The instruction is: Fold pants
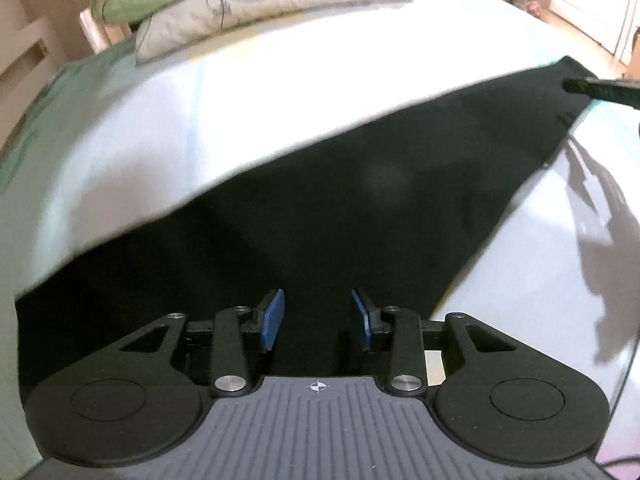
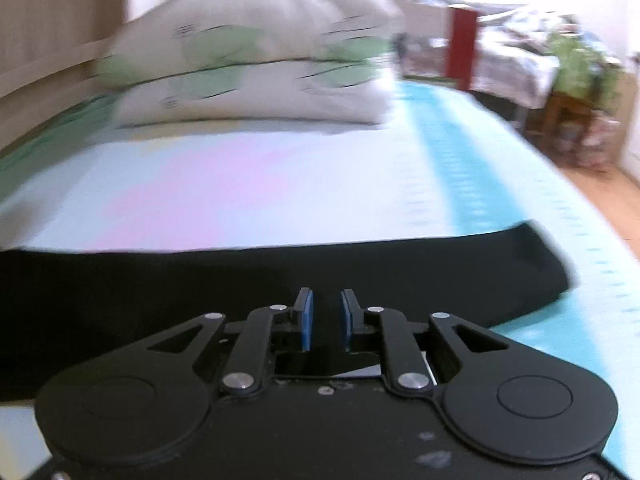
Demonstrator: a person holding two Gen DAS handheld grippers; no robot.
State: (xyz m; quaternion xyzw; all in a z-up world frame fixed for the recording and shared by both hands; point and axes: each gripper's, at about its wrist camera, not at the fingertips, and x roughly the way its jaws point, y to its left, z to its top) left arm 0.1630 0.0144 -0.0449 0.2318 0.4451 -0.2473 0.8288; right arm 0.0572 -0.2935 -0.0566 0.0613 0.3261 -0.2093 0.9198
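Observation:
Black pants (image 1: 320, 208) lie flat across the pale bed sheet (image 1: 180, 152), running from lower left to a far corner at the upper right. My left gripper (image 1: 318, 320) hovers over the near part of the pants, blue pads apart, nothing between them. A black finger (image 1: 600, 89), apparently of the other gripper, reaches in at the pants' far corner. In the blurred right wrist view the pants (image 2: 280, 280) form a dark band across the sheet (image 2: 240, 192). My right gripper (image 2: 326, 320) sits over that band with a narrow gap between its pads and no cloth pinched.
Two stacked pillows with green leaf print (image 1: 240, 12) (image 2: 248, 72) lie at the head of the bed. The bed's right edge drops to a wooden floor (image 2: 604, 196). Beyond it stand a red post (image 2: 462, 48) and cluttered furniture (image 2: 560, 64).

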